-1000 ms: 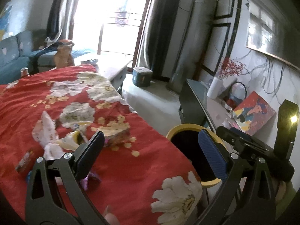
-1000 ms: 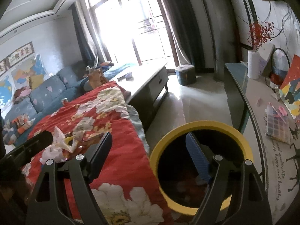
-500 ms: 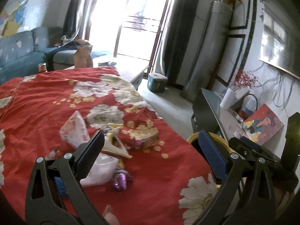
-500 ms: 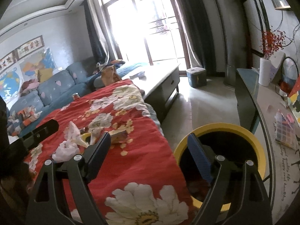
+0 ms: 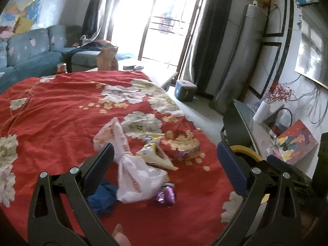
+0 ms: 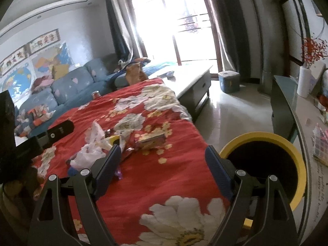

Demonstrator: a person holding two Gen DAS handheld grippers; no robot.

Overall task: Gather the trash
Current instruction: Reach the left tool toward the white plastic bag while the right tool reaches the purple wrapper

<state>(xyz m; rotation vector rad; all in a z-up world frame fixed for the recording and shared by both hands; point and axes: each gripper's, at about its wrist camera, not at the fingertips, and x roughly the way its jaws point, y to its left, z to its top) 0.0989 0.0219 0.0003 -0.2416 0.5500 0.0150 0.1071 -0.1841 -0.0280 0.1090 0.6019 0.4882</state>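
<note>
Trash lies in a heap on the red flowered cloth [image 5: 61, 110]: a white plastic bag [image 5: 135, 176], a yellow-white wrapper [image 5: 155, 155], a purple foil wrapper [image 5: 166, 194], a blue scrap [image 5: 102, 196] and a gold packet [image 5: 188, 148]. My left gripper [image 5: 164, 164] hangs open just short of the heap, nothing between its fingers. In the right wrist view the same heap [image 6: 96, 145] sits left of my open, empty right gripper [image 6: 162, 164]. A yellow-rimmed black bin [image 6: 264, 164] stands right of the cloth.
A glass-topped side table [image 6: 303, 127] with a paper roll [image 6: 305, 84] and a painted board [image 5: 295, 143] runs along the right wall. A blue sofa [image 6: 67, 90], a low white table [image 6: 190, 75] and a small blue box [image 6: 228, 81] lie beyond.
Both views have swung left across the cloth. The trash heap has come from the left edge to between the left gripper's fingers, and the bin has slid toward the right edge.
</note>
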